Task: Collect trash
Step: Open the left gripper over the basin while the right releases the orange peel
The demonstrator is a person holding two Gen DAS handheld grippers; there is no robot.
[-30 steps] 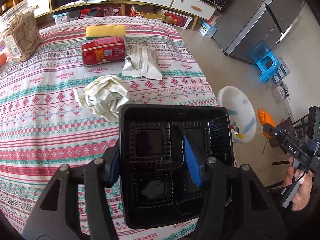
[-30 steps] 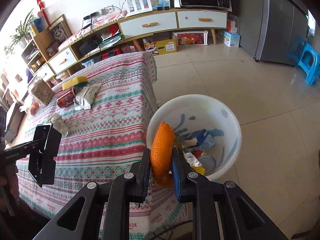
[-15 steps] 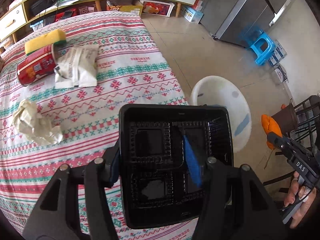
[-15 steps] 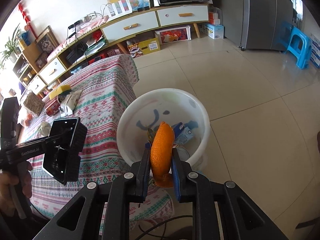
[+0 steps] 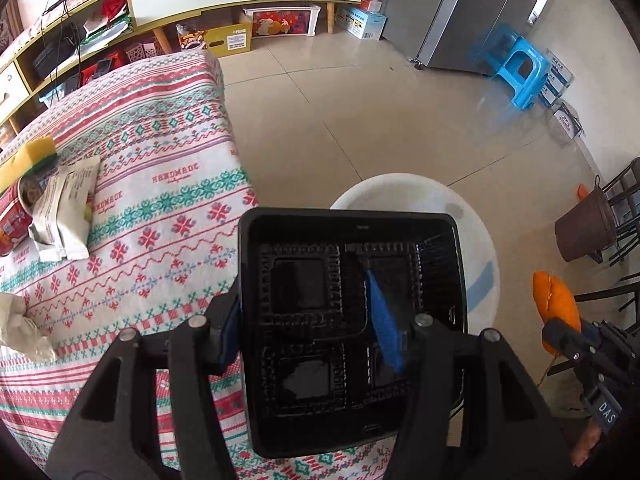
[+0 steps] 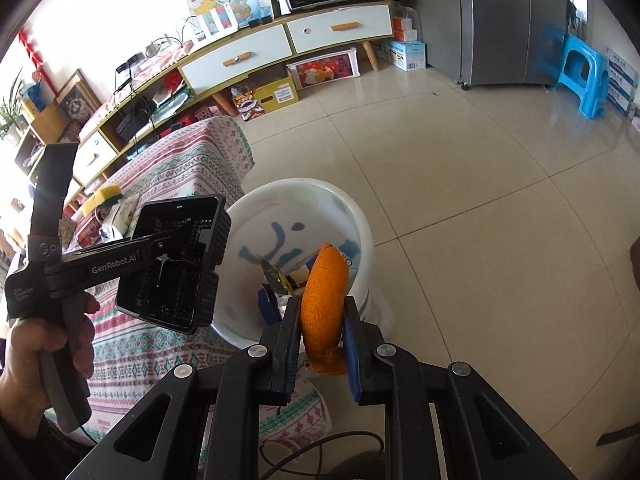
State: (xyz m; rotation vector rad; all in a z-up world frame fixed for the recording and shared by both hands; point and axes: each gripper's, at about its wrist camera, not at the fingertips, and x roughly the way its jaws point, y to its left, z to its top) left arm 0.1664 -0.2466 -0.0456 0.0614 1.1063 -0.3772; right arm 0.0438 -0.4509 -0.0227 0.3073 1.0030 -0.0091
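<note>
My left gripper (image 5: 308, 324) is shut on a black plastic meal tray (image 5: 352, 320), held over the table's edge beside the white trash bucket (image 5: 476, 232). The tray also shows in the right wrist view (image 6: 176, 260). My right gripper (image 6: 322, 320) is shut on an orange peel (image 6: 324, 292), held just in front of the bucket (image 6: 360, 240), which has wrappers inside. The peel also shows in the left wrist view (image 5: 556, 304). On the table lie a red can (image 5: 12, 216), a white wrapper (image 5: 64, 212) and a crumpled paper (image 5: 20, 328).
A yellow-green sponge (image 5: 28, 160) lies on the patterned tablecloth (image 5: 160, 160). A blue stool (image 5: 520, 72), a fridge (image 5: 472, 12), a brown pot (image 5: 584, 228) and a low TV cabinet (image 6: 280, 48) stand around the tiled floor.
The left gripper has swung right with the tray, from over the table towards the bucket. The right gripper has moved with the peel closer to the bucket. Both stay shut.
</note>
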